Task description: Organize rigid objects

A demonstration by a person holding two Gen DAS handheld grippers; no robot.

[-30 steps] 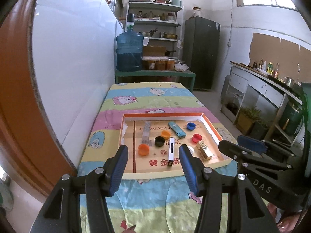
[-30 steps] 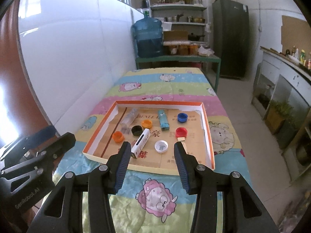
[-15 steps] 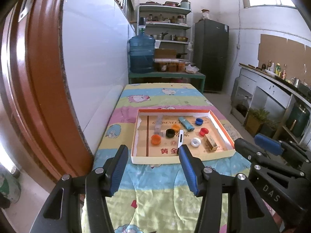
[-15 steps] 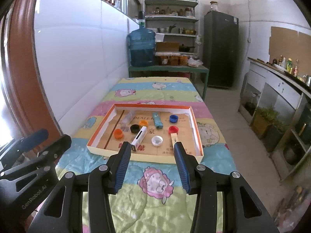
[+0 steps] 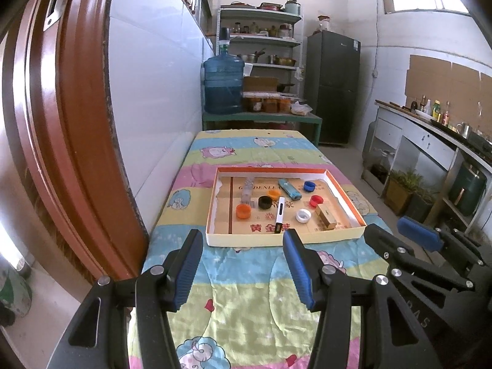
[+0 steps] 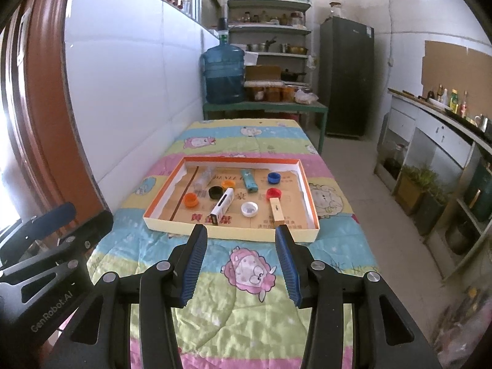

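Note:
A shallow cardboard tray (image 5: 264, 239) (image 6: 227, 231) with an orange rim lies on the quilted table. It holds several bottle caps: orange (image 5: 243, 211), black (image 5: 264, 202), white (image 5: 303, 215), red (image 5: 315, 200), blue (image 5: 308, 186). It also holds a white marker-like stick (image 5: 279, 213) (image 6: 222, 206), a blue lighter (image 5: 289, 188), a small tan box (image 5: 327, 216) (image 6: 276, 210) and a clear plastic piece (image 5: 246, 188). My left gripper (image 5: 243, 266) is open and empty, well short of the tray's near edge. My right gripper (image 6: 241, 259) is open and empty, also short of the tray.
A white wall panel (image 5: 153, 107) and a brown door frame (image 5: 61, 123) run along the table's left. A blue water jug (image 5: 223, 84) stands on a green bench beyond the table. A counter with bottles (image 6: 446, 101) lines the right.
Both grippers have drawn back from the tray toward the near end of the table; the tray looks smaller and farther. Both stay open and empty.

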